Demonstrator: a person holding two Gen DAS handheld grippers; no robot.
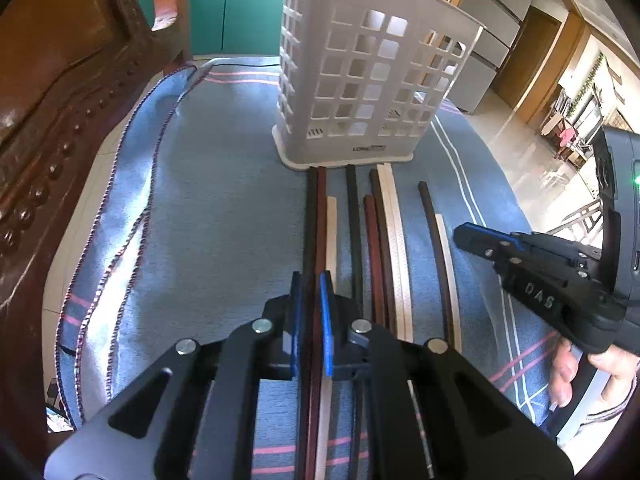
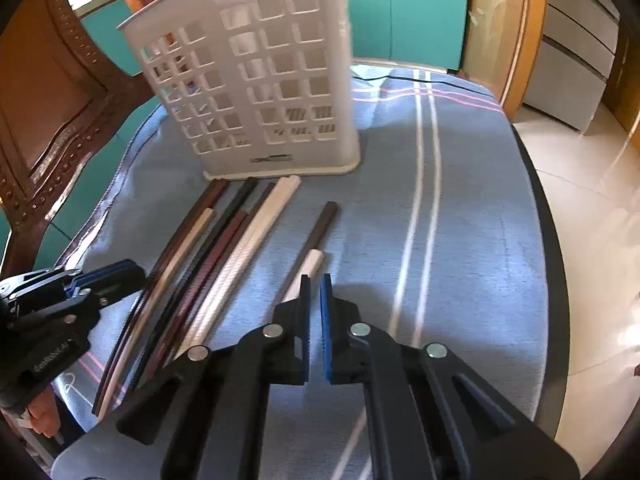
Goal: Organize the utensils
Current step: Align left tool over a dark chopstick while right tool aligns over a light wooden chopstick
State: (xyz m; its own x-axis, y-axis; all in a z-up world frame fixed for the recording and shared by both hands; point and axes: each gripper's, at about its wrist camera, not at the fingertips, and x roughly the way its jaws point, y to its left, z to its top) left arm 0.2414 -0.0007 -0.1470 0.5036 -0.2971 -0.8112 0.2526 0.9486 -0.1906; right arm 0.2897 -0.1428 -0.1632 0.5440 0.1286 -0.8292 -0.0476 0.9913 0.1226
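Several chopsticks [image 1: 376,240], dark, reddish and cream, lie side by side on a blue cloth in front of a white perforated utensil holder [image 1: 360,80]. My left gripper [image 1: 311,280] is nearly shut, its blue pads straddling a black and a reddish chopstick [image 1: 314,216] at the left of the row. My right gripper [image 2: 315,280] is shut and empty, just right of a brown and cream pair [image 2: 316,240]. The holder also shows in the right wrist view [image 2: 260,80]. The right gripper shows in the left wrist view [image 1: 480,240], beside the rightmost pair.
The blue striped cloth [image 1: 200,220] covers a dark table whose edge [image 2: 548,240] runs along the right. A carved wooden chair [image 1: 60,120] stands at the left. Teal cabinets [image 2: 420,12] stand behind, with tiled floor at the right.
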